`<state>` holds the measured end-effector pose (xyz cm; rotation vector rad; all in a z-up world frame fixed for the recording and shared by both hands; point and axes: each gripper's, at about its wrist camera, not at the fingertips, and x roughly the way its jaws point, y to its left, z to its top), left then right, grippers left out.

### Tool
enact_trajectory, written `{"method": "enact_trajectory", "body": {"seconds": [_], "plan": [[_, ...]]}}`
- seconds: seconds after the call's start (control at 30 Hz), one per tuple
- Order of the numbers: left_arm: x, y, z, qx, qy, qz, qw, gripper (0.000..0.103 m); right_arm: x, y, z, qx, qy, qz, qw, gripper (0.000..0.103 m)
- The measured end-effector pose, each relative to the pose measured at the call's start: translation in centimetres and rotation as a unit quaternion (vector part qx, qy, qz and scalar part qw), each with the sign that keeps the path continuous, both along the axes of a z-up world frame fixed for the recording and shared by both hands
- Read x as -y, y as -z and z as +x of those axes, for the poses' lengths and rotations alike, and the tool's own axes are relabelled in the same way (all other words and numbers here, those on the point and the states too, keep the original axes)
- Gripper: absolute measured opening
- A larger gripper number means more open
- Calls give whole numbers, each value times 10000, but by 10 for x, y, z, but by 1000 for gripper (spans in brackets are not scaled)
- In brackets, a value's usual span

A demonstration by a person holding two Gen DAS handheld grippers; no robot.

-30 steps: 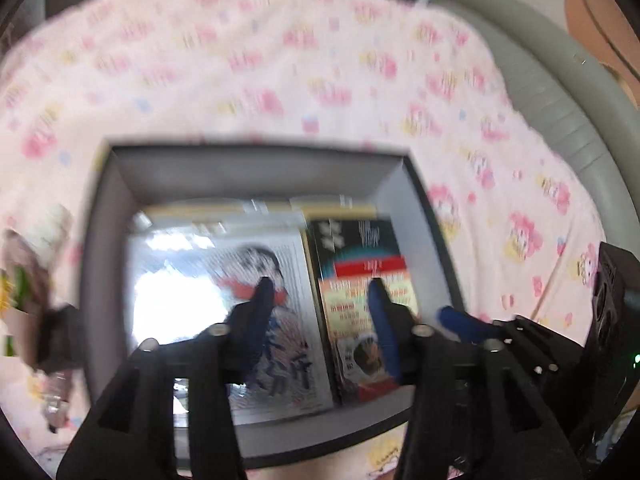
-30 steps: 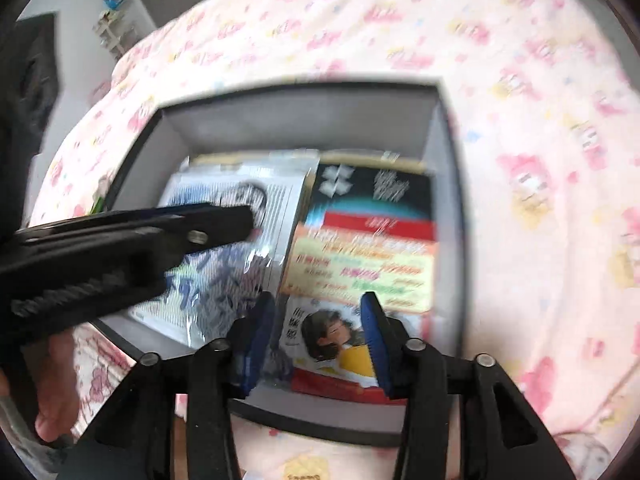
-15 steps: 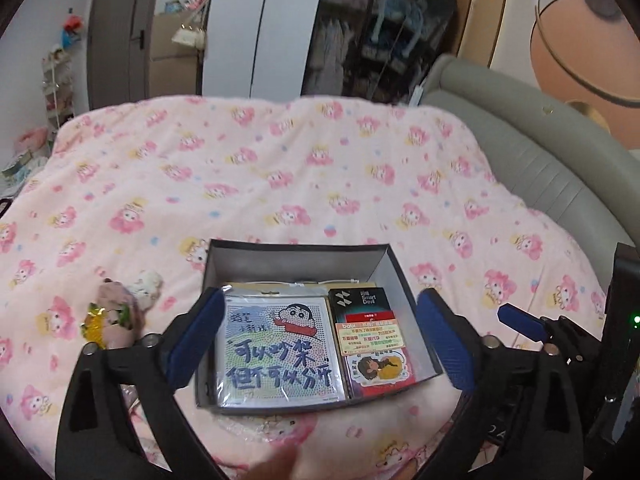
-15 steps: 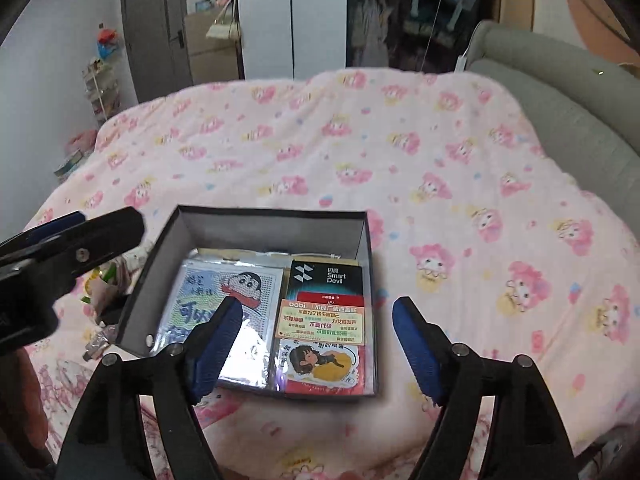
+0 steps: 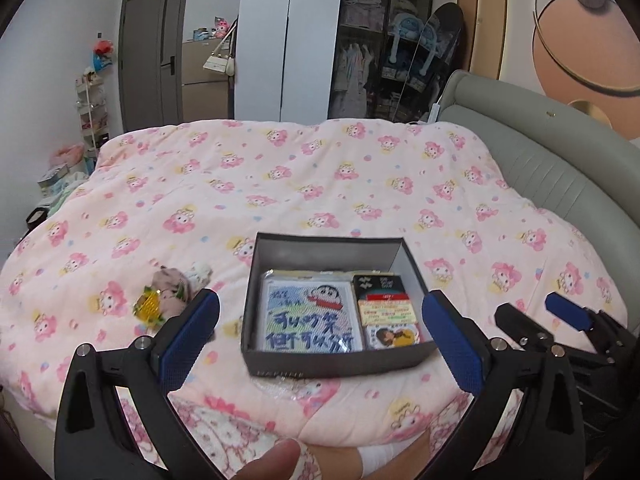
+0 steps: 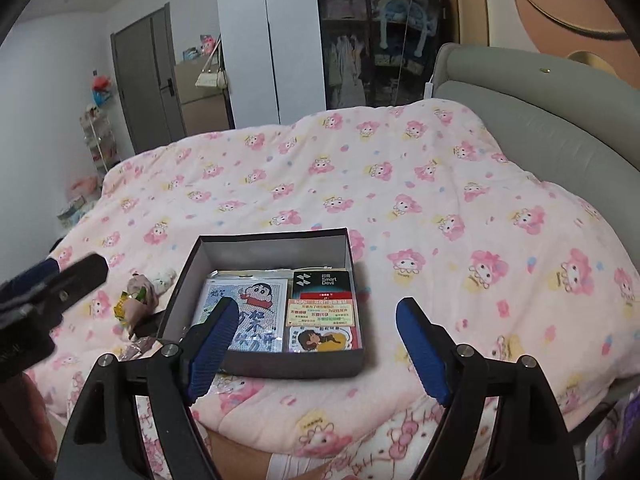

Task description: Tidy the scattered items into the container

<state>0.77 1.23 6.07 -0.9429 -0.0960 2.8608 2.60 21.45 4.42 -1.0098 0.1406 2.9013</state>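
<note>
Two tongs, left (image 5: 320, 334) and right (image 6: 316, 346), gape empty; plush bouquet (image 5: 170, 294) lower left outside my box (image 5: 332, 364). Soft quilt (image 5: 320, 184) may spoil my pickup.

Place: a home bedroom.
Evidence: pink cartoon-print duvet (image 5: 320, 184) lay beyond the jaws; wardrobe (image 5: 384, 40) and door (image 5: 154, 56) stood farther ahead.
</note>
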Motion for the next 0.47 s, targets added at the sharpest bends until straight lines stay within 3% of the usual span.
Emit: {"method": "enact_trajectory", "body": {"seconds": [0.47], "plan": [[-6, 24, 9, 279, 60, -196, 9994, 102, -1, 18, 2, 174, -69, -50, 9998, 80]]}}
